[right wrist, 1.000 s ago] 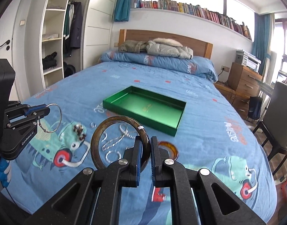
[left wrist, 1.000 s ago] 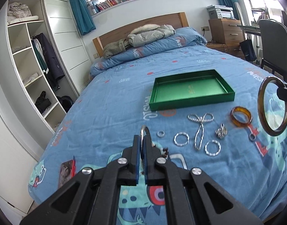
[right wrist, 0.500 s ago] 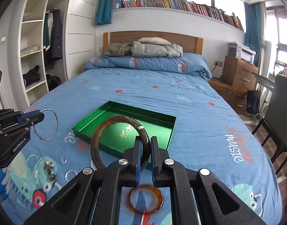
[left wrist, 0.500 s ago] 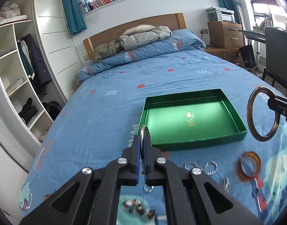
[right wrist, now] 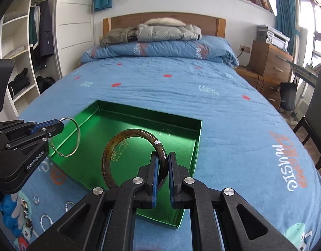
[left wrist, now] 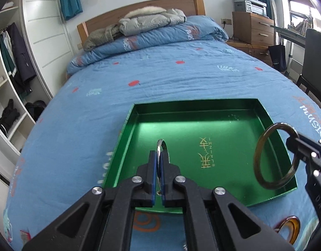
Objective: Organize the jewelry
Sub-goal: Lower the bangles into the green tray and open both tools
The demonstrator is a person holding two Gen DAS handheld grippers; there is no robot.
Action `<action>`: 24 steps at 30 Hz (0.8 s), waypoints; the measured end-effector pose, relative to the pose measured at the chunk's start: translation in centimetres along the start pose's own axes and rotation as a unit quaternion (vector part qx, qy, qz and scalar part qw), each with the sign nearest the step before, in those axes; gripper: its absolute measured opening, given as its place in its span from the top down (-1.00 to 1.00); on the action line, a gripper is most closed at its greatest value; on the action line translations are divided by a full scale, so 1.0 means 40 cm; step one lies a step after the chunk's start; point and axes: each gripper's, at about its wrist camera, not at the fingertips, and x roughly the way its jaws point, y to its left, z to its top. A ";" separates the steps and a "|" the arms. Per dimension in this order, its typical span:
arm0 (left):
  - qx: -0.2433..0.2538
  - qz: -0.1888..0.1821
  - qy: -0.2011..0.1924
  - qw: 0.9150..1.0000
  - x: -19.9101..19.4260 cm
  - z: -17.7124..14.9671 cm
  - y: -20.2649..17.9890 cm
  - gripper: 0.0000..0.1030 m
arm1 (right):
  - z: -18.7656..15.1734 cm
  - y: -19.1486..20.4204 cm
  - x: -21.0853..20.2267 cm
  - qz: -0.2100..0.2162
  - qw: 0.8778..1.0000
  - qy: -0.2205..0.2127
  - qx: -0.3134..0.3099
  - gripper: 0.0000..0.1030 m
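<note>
Gold characters are printed on the floor of the green tray (left wrist: 126, 146); beside them runs a line of small Latin letters, too small and turned for me to read. On the blue bedspread (right wrist: 223, 104) the word "music" is printed in white letters edged with orange, at the right side of the tray. White lettering marks the side of my left gripper (right wrist: 61, 125) as seen from the right hand's camera, though I cannot make it out for certain.

My left fingers (left wrist: 153, 167) are pinched narrow on a thin silver bangle (left wrist: 161, 144). It stands upright on edge between them, the hoop's plane running along the line the fingers point, and it hangs over the near left part of the tray. From the other camera the silver bangle (right wrist: 71, 138) shows as a full circle above the tray's left wall.

My right gripper (right wrist: 161, 167) holds a thicker dark brown bangle (right wrist: 118, 142), its fingers (right wrist: 154, 169) closed narrow on the rim. This hoop also stands upright, its open face turned towards the left gripper, and it hovers over the tray's right half. A small white tag sits on its upper rim.

Small silver rings (right wrist: 45, 219) lie on the bedspread in front of the tray, and an amber bangle (left wrist: 290, 228) lies at its near right corner.
</note>
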 end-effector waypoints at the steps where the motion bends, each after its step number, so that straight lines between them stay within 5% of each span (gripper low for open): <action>1: -0.004 -0.005 0.007 1.000 0.018 -0.003 -0.002 0.95 | -0.005 0.002 0.017 -0.001 1.000 0.008 -0.001 0.83; 9: -0.025 -0.003 0.013 1.000 0.074 0.000 0.026 0.93 | -0.027 0.007 0.116 -0.003 0.998 0.066 -0.012 0.83; 18: -0.078 -0.021 0.091 0.993 0.176 -0.058 0.096 0.93 | -0.033 0.011 0.167 -0.009 0.994 0.103 -0.026 0.84; 24: -0.085 -0.026 0.090 0.992 0.174 -0.064 0.100 0.92 | -0.040 0.025 0.184 -0.013 0.992 0.118 -0.042 0.84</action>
